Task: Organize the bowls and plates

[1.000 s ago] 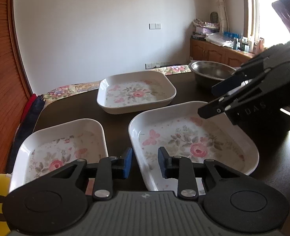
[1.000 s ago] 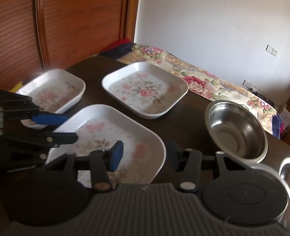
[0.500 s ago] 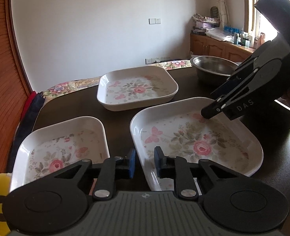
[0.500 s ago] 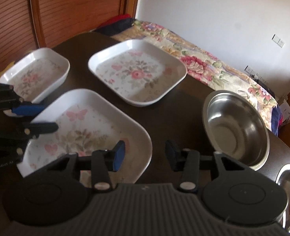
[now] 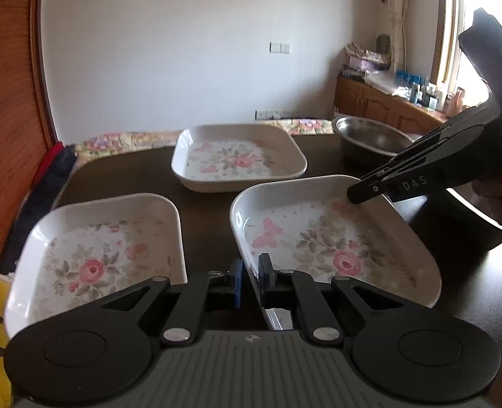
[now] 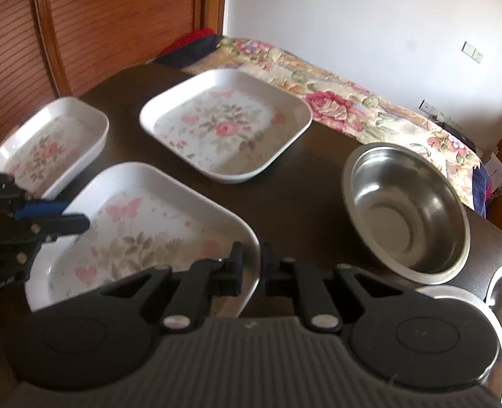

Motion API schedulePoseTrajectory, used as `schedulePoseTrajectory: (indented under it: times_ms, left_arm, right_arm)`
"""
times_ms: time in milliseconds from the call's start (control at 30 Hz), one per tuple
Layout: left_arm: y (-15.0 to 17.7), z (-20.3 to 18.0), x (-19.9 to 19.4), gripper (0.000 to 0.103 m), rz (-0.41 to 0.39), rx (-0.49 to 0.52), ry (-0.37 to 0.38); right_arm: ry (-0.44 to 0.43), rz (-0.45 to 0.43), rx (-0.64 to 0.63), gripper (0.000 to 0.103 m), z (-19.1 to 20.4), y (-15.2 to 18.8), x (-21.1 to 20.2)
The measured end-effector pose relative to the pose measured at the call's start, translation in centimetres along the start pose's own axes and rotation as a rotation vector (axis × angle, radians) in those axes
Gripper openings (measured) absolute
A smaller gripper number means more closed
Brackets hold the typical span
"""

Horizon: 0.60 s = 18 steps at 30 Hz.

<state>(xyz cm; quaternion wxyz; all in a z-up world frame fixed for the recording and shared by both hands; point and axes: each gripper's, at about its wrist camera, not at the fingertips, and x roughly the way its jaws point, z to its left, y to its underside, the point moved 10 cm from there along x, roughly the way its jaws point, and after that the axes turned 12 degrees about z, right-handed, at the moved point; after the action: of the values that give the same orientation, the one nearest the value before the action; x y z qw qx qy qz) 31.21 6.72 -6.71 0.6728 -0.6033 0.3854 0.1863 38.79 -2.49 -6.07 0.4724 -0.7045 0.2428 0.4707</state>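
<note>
**Both grippers clamp the nearest floral plate**

The near plate [image 5: 322, 238] sits on the dark table [image 5: 131, 176]. The left gripper [image 5: 249, 277] and right gripper [image 6: 251, 265] have just closed, pinching opposite rims. Two matching plates and a steel bowl [image 6: 407, 204] lie beyond.

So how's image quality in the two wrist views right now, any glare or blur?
Left wrist view: the window is blown out and backlights the right gripper; the near plate is sharp. Right wrist view: softer, slightly smeared, glare on the steel bowl; fisheye bends the wooden door.
</note>
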Motion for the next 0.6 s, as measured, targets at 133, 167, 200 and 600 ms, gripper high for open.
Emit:
schedulePoseTrajectory:
  times_ms: [133,167,200,600]
  left_arm:
    - [-0.1,-0.2,-1.5,0.038,-0.028,-0.005,-0.01]
    - [-0.1,-0.3,-1.9,0.037,-0.034,-0.006,-0.012]
    - [0.0,-0.4,-2.4,0.037,-0.038,-0.005,-0.014]
    - [1.4,-1.8,-8.3,0.036,-0.107,0.005,-0.047]
  right_arm:
    - [-0.018,-0.034,0.024,0.012,-0.1,-0.1,-1.0]
    - [-0.017,-0.041,0.027,0.012,0.0,-0.1,-1.3]
    - [-0.016,-0.047,0.026,0.012,0.1,-0.1,-1.6]
    - [-0.022,-0.145,0.037,0.012,1.6,0.8,-6.5]
